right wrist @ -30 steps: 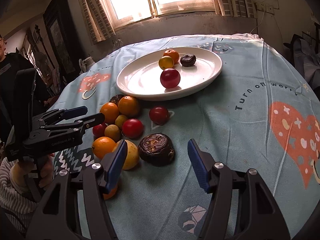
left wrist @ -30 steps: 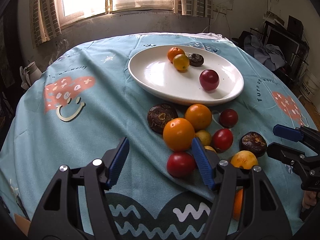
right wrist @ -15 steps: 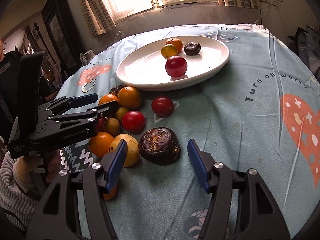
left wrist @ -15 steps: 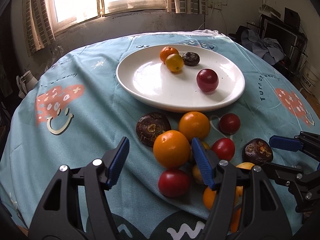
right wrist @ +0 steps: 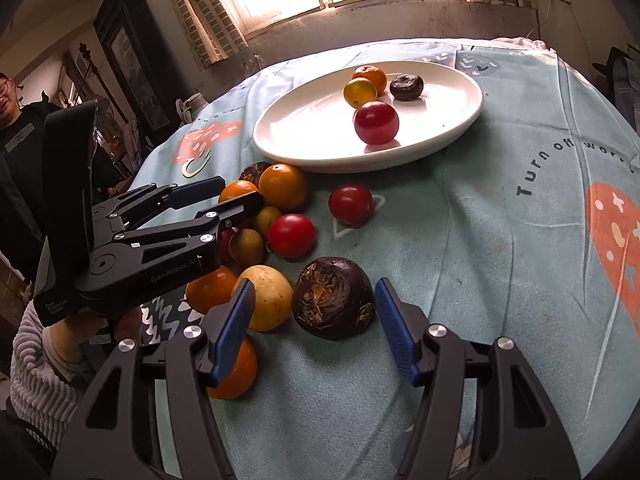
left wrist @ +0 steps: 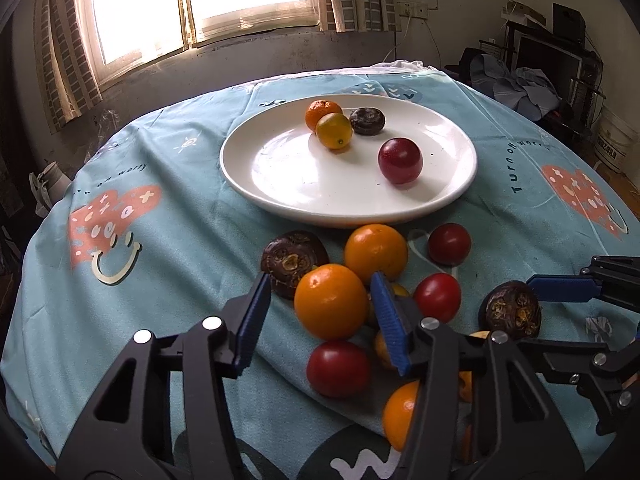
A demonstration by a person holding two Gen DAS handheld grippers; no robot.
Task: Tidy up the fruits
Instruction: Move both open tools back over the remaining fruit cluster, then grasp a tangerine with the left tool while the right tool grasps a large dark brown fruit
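As its jaws have just been closing, the left claw (left wrist: 318,318) is seen bracketing an orange (left wrist: 331,301), not yet clenched; the right claw (right wrist: 314,332) is held released around a dark fruit (right wrist: 333,298), both bound for the plate (left wrist: 280,184).

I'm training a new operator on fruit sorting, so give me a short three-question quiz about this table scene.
1. How many fruits lie on the white plate?
2. True or false: the right gripper is shut on the dark fruit in front of it.
3. Which fruit on the plate lies nearest the plate's near rim? A red, B yellow, C dark.
Key: 1. Four. 2. False; its jaws stand open, clear of the fruit. 3. A, the red fruit.
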